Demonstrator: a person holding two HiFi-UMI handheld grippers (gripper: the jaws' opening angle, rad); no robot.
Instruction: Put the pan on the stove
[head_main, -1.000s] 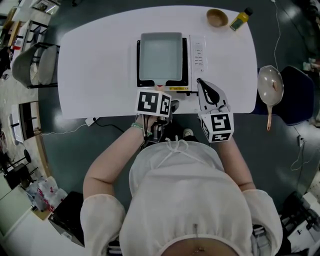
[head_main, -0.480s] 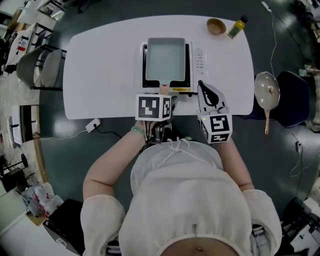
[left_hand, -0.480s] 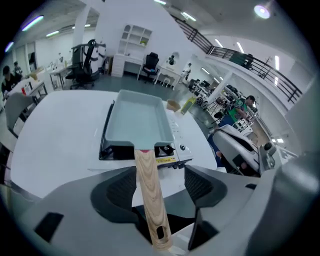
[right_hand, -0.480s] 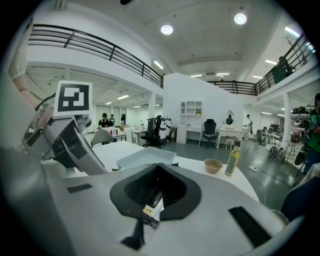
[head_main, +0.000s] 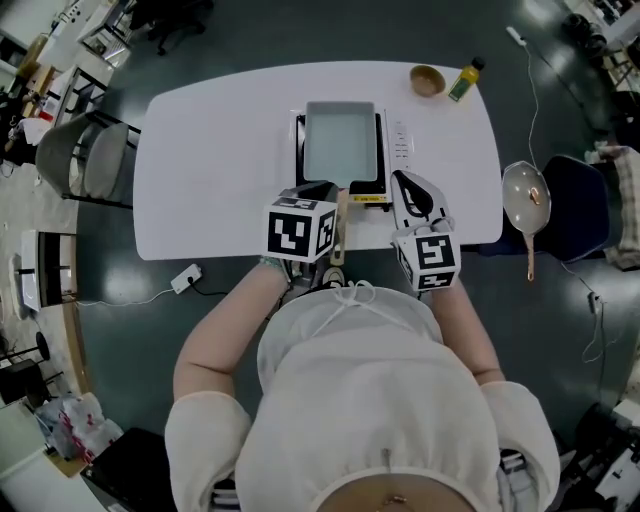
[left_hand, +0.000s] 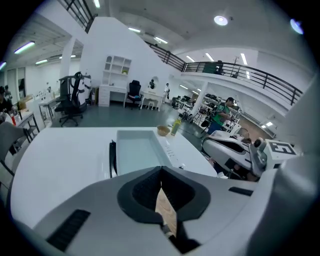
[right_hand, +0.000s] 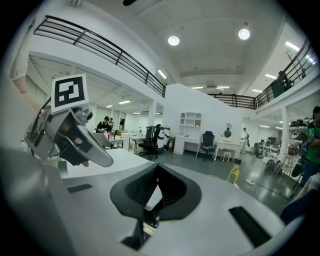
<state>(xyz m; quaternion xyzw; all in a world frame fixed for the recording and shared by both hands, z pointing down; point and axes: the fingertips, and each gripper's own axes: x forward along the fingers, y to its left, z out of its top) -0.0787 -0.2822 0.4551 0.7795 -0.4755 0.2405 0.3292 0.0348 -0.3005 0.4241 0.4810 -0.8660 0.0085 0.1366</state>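
Observation:
A rectangular grey pan (head_main: 340, 140) sits on the black-and-white stove (head_main: 391, 150) on the white table (head_main: 220, 170). Its wooden handle (head_main: 341, 215) points toward me. My left gripper (head_main: 322, 190) hovers over that handle with its jaws shut tip to tip. In the left gripper view the handle (left_hand: 166, 212) shows through the hollow behind the tips, and the pan (left_hand: 135, 152) lies ahead. My right gripper (head_main: 399, 178) is shut and empty just right of the stove's front corner. Its tips (right_hand: 158, 167) meet in the right gripper view.
A wooden bowl (head_main: 427, 80) and a yellow bottle (head_main: 462, 80) stand at the table's far right corner. A round pan (head_main: 526, 192) rests on a blue chair to the right. A grey chair (head_main: 85, 160) stands to the left, and a power strip (head_main: 183, 280) lies on the floor.
The head view has pulled back, so the table looks smaller. More of the wooden handle now shows beside the left gripper's cube. Pan and stove have not moved.

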